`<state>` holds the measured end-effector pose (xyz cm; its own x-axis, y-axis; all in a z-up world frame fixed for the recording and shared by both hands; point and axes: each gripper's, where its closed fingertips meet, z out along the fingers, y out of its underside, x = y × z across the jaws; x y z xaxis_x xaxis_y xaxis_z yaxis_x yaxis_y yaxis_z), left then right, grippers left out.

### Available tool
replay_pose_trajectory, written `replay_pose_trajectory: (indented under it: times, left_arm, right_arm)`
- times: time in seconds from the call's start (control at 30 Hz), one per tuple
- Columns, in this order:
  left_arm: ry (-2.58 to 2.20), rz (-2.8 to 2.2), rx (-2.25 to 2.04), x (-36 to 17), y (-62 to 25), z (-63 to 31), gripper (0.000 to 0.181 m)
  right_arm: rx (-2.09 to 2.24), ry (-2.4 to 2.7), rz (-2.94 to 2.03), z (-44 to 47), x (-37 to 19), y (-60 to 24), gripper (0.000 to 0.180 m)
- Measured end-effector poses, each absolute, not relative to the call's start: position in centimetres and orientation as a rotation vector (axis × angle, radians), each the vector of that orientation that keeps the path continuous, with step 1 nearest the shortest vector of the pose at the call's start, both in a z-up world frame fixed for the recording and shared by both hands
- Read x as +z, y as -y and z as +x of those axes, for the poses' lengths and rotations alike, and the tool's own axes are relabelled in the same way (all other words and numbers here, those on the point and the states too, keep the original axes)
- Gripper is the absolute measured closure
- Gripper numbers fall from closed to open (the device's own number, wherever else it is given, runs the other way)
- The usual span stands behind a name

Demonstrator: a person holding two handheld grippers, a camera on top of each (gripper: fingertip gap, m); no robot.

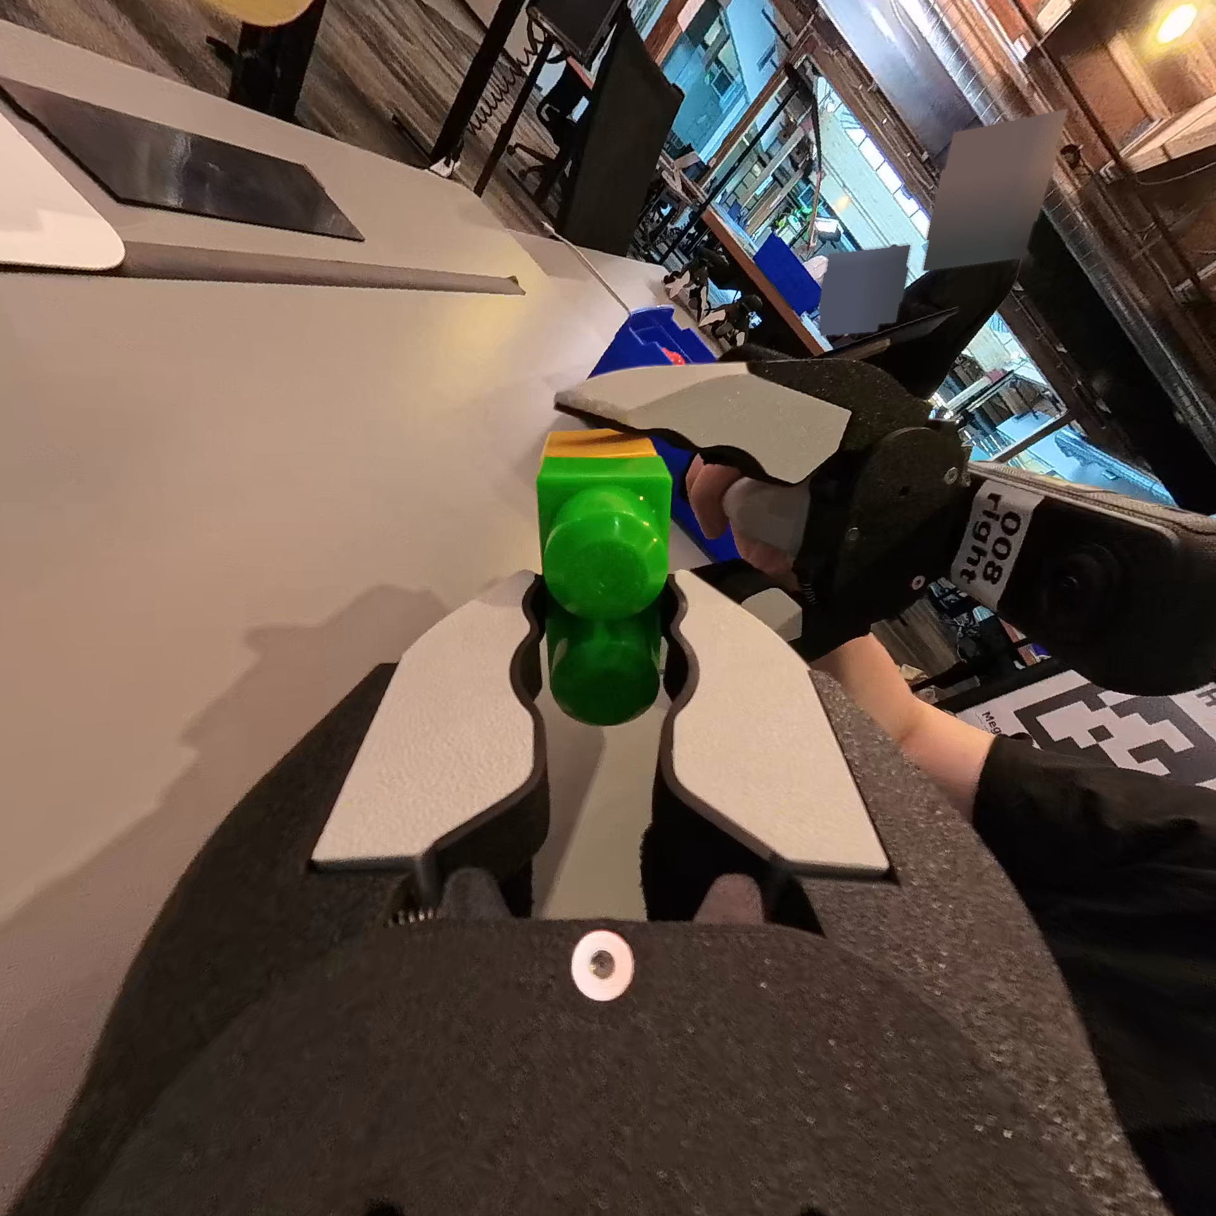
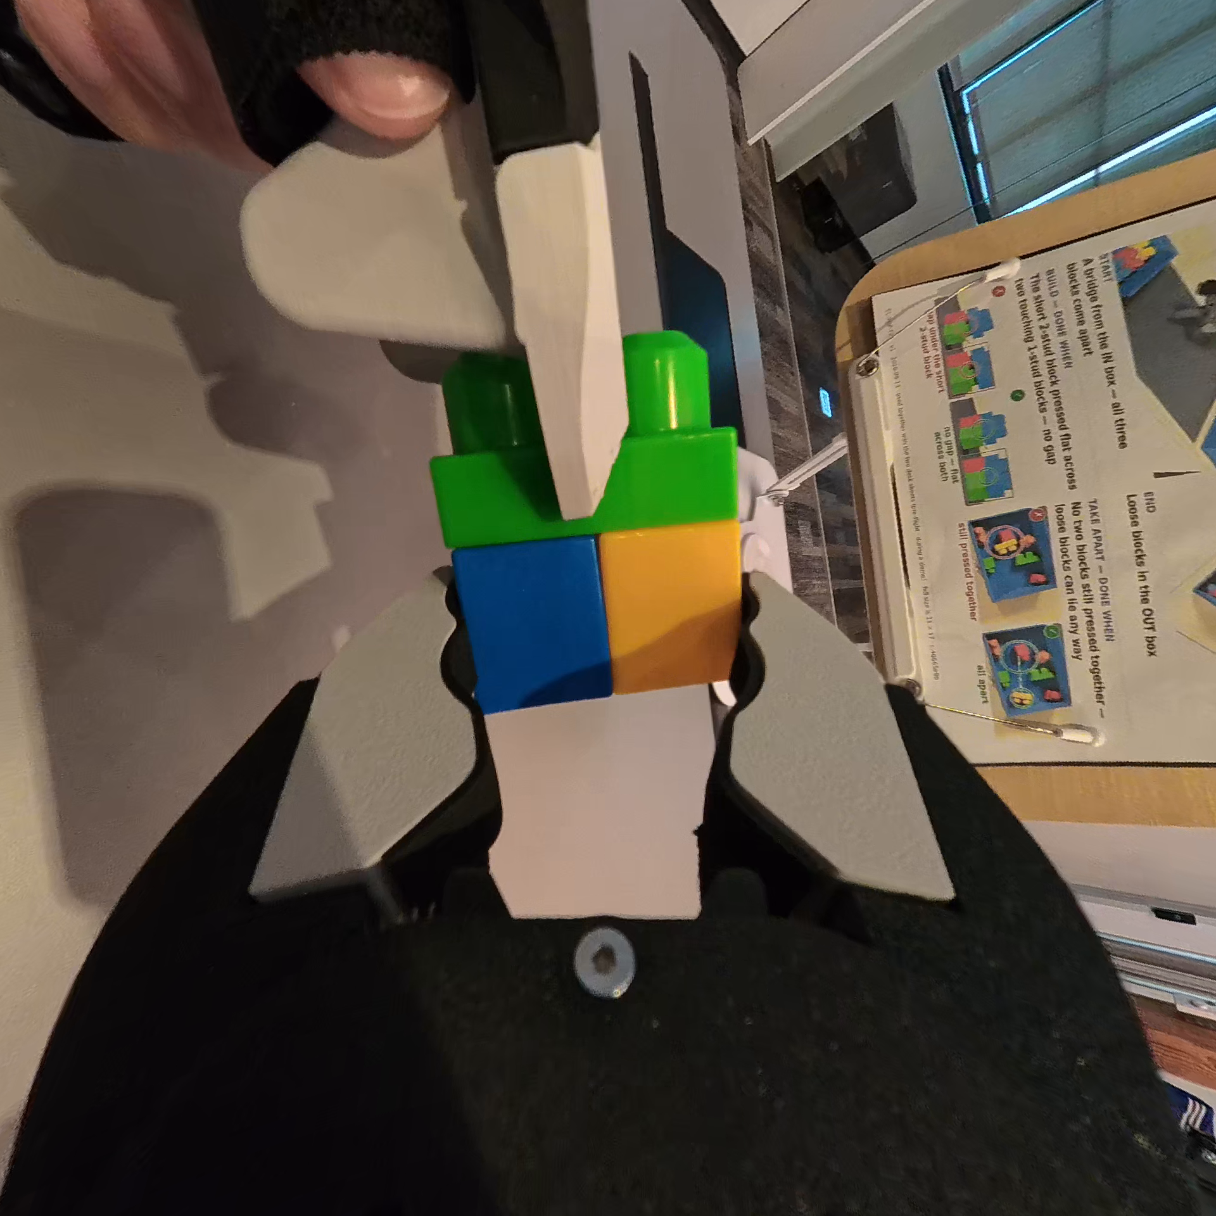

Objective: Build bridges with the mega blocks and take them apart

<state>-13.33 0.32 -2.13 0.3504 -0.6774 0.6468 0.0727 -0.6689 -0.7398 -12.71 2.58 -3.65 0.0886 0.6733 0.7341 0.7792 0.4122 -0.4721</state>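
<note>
Here the white table (image 1: 230, 460) carries little near the work; a blue bin (image 1: 648, 342) sits toward its far edge, and a sheet of picture instructions (image 2: 1026, 487) lies on a wooden board off the table's side. The bridge itself is held up off the table surface between the two tools.

The right gripper (image 2: 595, 632) has its fingers pinching the two lower blocks together, the blue block (image 2: 533, 625) and the yellow block (image 2: 668, 605) side by side. The left gripper (image 1: 602, 632) has its fingers closed on the green block (image 2: 664, 487) that spans them, one finger lying between its two studs.

Judging by this opposed hold, the take-apart step is in hand. Next, the green block likely needs peeling away from the pair below, while the right grip holds firm so neither small block slips out.
</note>
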Motion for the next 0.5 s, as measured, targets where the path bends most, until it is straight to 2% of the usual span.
replay_pose_trajectory:
  times: [0.27, 0.37, 0.5]
  left_arm:
    - [-0.476, -1.909, -1.444, -1.7, -0.7, -13.6, 0.147]
    - [-0.43, -1.84, -1.581, 0.0, -0.8, -14.6, 0.141]
    - [-0.378, -1.732, -1.554, 1.8, -1.9, -17.4, 0.155]
  right_arm:
    - [-0.069, 1.598, -1.342, -13.0, -3.7, -2.9, 0.103]
    - [-0.009, 1.529, -1.383, -13.0, -2.9, -3.3, 0.103]
    - [0.096, 1.457, -1.463, -12.0, -3.0, -4.1, 0.103]
